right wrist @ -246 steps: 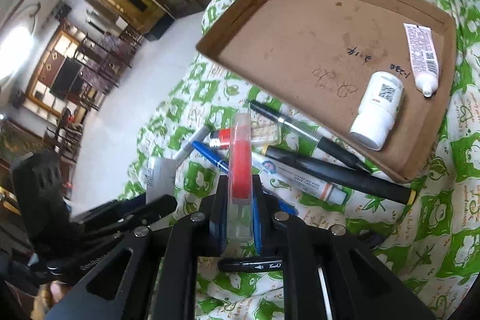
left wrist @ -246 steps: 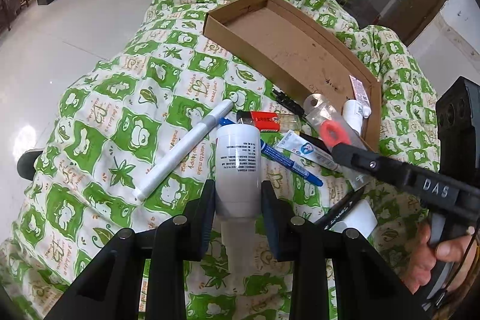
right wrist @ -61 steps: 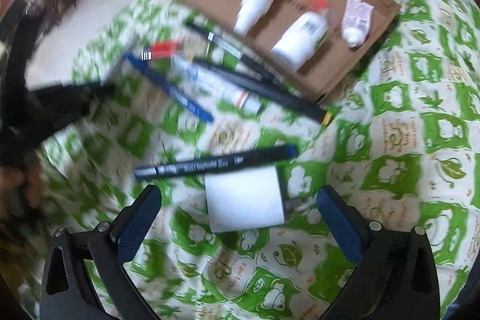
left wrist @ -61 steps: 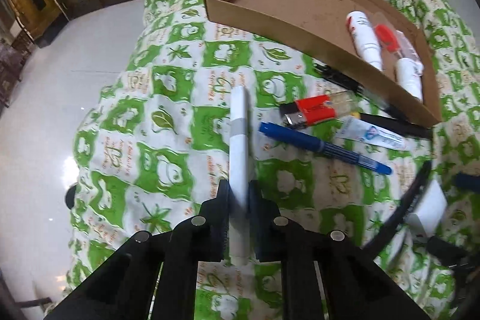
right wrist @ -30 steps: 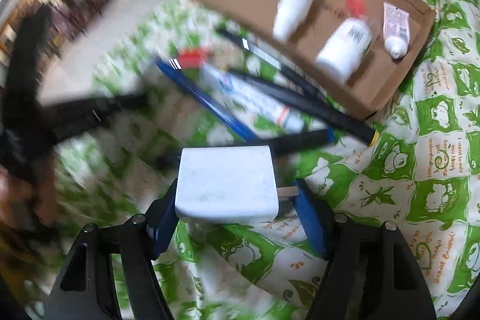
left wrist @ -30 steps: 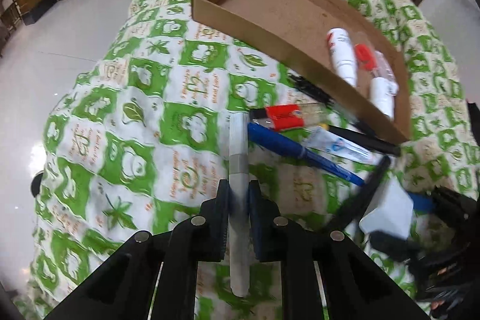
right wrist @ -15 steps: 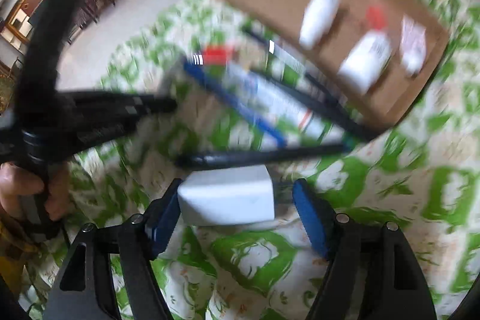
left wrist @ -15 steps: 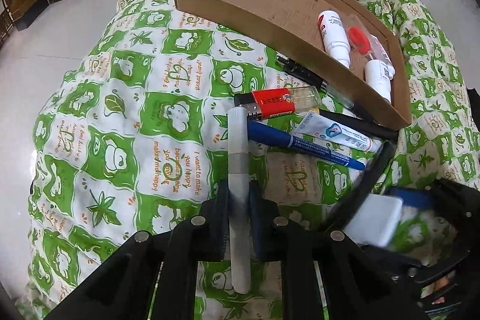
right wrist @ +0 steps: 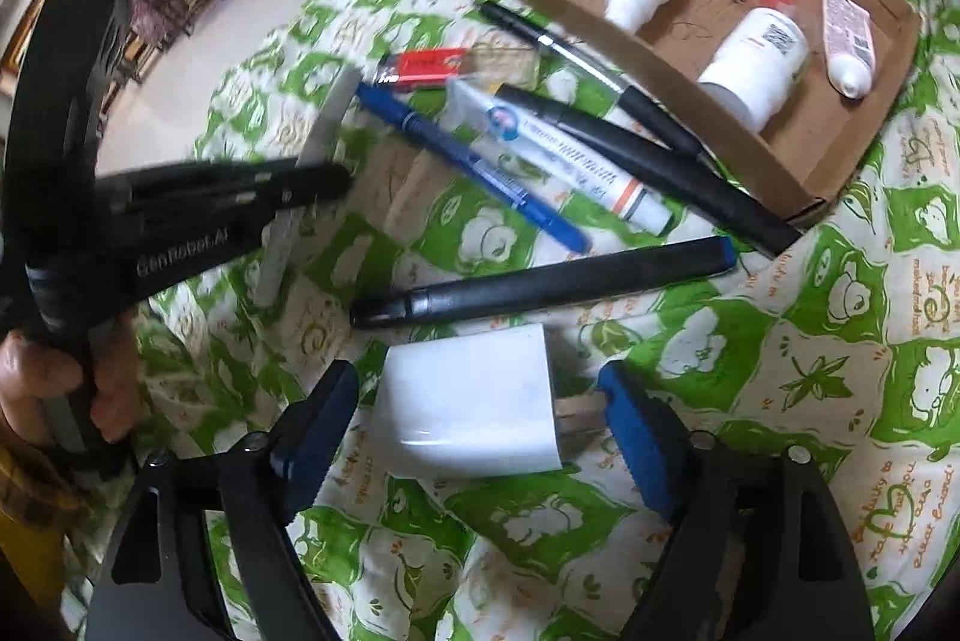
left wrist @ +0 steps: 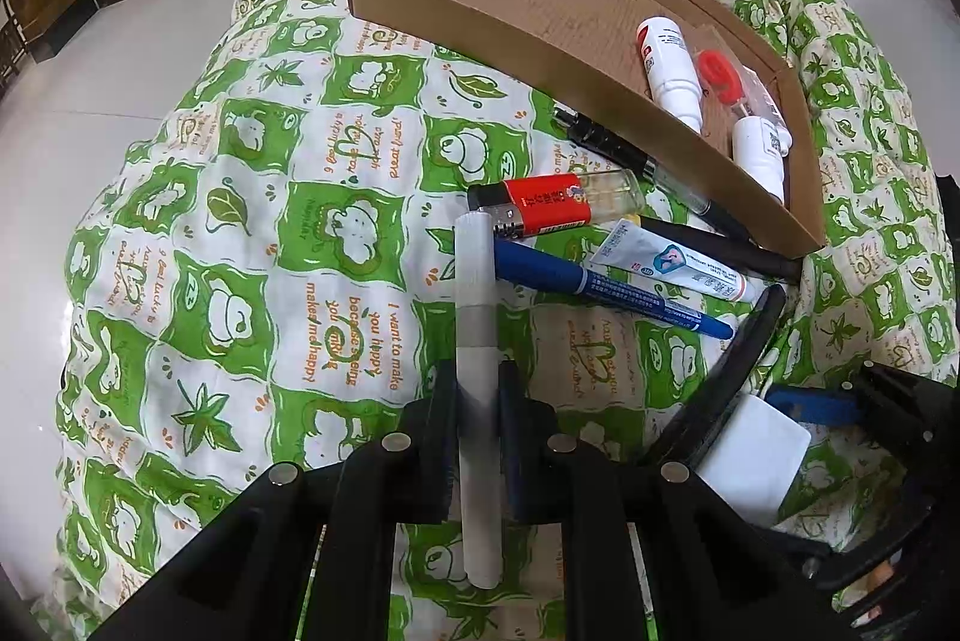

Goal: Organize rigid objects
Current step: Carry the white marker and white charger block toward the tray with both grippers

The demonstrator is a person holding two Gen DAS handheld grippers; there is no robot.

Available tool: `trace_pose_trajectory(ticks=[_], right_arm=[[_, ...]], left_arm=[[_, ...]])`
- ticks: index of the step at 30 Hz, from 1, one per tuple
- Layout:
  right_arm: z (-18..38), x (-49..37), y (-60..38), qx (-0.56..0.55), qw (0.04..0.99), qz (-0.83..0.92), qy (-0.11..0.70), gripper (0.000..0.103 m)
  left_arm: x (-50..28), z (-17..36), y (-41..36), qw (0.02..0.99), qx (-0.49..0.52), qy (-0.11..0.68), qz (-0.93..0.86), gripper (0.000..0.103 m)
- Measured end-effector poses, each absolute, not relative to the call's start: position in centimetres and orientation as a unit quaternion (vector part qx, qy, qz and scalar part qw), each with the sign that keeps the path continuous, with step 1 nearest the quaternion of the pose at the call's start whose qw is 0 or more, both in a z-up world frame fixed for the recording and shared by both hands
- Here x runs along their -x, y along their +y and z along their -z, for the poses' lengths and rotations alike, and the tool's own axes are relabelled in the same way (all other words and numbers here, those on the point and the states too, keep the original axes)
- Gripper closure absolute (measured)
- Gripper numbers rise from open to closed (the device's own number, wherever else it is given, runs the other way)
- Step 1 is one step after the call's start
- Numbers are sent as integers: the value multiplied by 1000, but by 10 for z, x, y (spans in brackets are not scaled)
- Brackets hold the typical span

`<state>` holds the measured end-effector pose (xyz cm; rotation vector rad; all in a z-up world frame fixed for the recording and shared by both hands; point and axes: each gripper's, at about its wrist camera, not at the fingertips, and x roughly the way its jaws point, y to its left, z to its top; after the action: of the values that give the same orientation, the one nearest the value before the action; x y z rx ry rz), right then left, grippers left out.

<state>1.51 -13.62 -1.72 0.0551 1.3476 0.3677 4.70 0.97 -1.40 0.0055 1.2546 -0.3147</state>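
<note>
The left gripper (left wrist: pixel 478 404) is clamped tight on a white marker (left wrist: pixel 477 389), which runs lengthwise between the jaws and sticks out well ahead of the fingertips and back behind them. Just beyond the marker's far tip lies a red lighter (left wrist: pixel 555 204), and off to the right of that tip a blue pen (left wrist: pixel 612 290) lies slantwise on the green-and-white patterned cloth (left wrist: pixel 240 221). Right of the pen sits a small white tube (left wrist: pixel 672 266), with two black pens (left wrist: pixel 636 161) beyond it against the wall of the cardboard tray (left wrist: pixel 456 23). The tray lies farther ahead and to the right; inside its right end I can see two white bottles (left wrist: pixel 669 71), something with a red cap (left wrist: pixel 720 68), and in the other view a small pink-labelled tube (right wrist: pixel 846 41).

The right gripper (right wrist: pixel 480 437) has its blue-padded jaws spreading apart, and a white charger plug (right wrist: pixel 468 401) sits between them on the cloth. There is a clear gap on the left side; the right pad is very near the plug's metal prongs, and I cannot tell if it touches them. Just ahead of the plug a black marker (right wrist: pixel 540 281) lies crosswise. A hand (right wrist: pixel 54 395) grips the left tool's handle at the left edge of the right gripper's view.
</note>
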Motion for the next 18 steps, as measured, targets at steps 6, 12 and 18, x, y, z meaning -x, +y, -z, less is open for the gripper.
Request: trace_pose_trajectory(ticks=[6,12,18], right_arm=[[23,-14,-134,9,767,-151,624,31],[-2,-19,-152,-49,806,-162,567,32],[-20,-29,-174,-133,823,-175,524,31]], left_arm=[[-47,14,9,798,-3,584,146,91],[-47,15,9,798,-4,584,147,91],[-46,15,9,800,-7,581,148,91]])
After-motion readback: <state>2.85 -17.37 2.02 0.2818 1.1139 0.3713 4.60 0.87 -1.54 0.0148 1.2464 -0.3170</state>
